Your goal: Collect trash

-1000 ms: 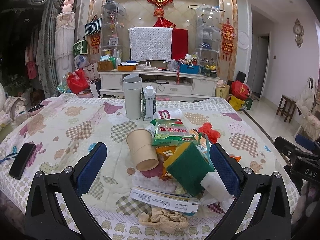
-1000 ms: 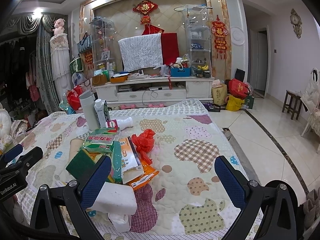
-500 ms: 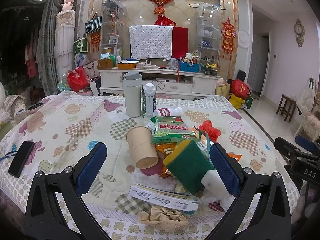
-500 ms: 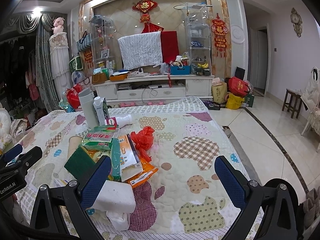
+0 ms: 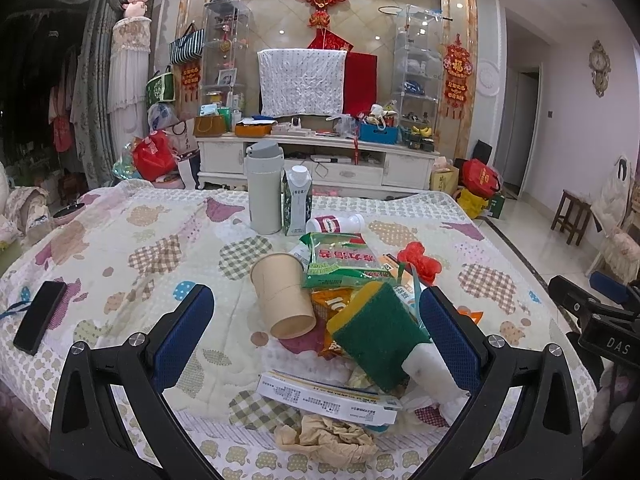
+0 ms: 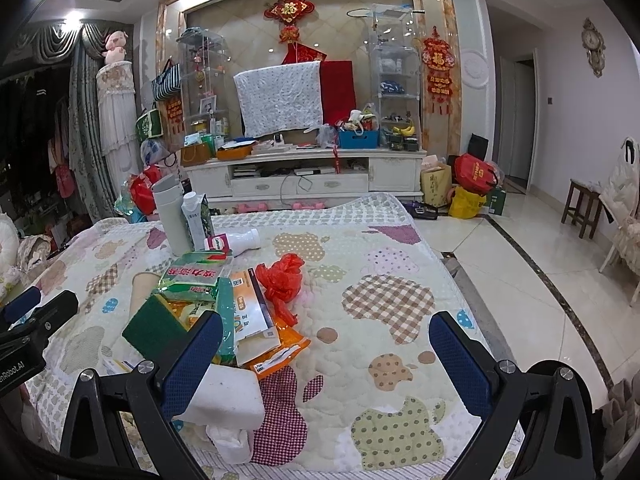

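Two grippers are held low over a quilted bed (image 5: 120,248), both w/ jaws spread wide and nothing between them. The left gripper (image 5: 316,312) is aimed at the trash heap near the front edge of the bed; the right gripper (image 6: 326,342) sits to the heap's right, over bare quilt.

The heap is made up of a paper cup (image 5: 282,294) lying on its side, a green snack bag (image 5: 344,260), a green-and-yellow sponge (image 5: 378,334) propped on a white foam block (image 6: 228,398), a flat printed box (image 5: 328,398), crumpled brown paper (image 5: 326,438) at the very edge, and a red plastic bag (image 6: 280,280) just beside the pile.

Handling, as judged: everything is light. The cup is thin and crushable, so it is prob. best pinched across the rim wall, not squeezed mid-body. Bags are slippery and floppy; a bunched fold should be taken. Sponge and foam are soft and compress, so an easy grip is expected. The flat box is best lifted by an overhanging edge.
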Available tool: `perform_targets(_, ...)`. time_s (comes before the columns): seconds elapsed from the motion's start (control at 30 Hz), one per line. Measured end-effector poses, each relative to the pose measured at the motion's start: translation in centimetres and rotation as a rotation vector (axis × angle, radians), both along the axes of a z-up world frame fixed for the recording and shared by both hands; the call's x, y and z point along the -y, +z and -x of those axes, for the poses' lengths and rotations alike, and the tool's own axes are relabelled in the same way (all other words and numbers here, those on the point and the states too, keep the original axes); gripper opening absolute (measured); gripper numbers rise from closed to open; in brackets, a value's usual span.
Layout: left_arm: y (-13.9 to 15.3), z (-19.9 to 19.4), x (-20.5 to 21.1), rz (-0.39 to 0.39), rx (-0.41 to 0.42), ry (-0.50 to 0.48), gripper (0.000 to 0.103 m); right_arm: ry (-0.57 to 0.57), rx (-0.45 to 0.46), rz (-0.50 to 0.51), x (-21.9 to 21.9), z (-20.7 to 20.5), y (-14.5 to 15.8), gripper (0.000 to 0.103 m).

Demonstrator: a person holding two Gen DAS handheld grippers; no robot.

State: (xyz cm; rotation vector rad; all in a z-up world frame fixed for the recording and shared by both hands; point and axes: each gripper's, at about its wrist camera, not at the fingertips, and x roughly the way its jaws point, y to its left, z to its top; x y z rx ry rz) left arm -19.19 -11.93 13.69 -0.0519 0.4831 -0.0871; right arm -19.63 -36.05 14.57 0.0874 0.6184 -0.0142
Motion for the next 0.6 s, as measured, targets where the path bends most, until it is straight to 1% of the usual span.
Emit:
perform_targets(0.03, -0.04, -0.04, -0.01, 0.002, -0.004, 0.000, 0.102, 0.004, -0.002, -0.002, -0.06, -0.06, 0.00, 0.102)
perform_targets(0.13, -0.01, -0.31, 0.02, 0.006, -0.011, 0.000, 0.102, 0.008, 0.033, 0.007, -0.39, 0.07, -0.12, 0.102)
perform_targets(0.43, -0.18, -0.29, 0.32, 0.000, -0.019, -0.007, 0.102, 0.011, 0.048, -0.020, -0.41, 0.13, -0.52, 0.102)
perform_targets(0.5, -0.25, -0.26, 0.32, 0.001, -0.020, -0.008, 0.102, 0.012, 0.041, 0.008, -0.45, 0.10, -0.56, 0.102)
perform_targets(0.6, -0.25, -0.19, 0.38, -0.003, -0.017, -0.011, 0.102, 0.012, 0.039, 0.020, -0.41, 0.08, -0.56, 0.102)
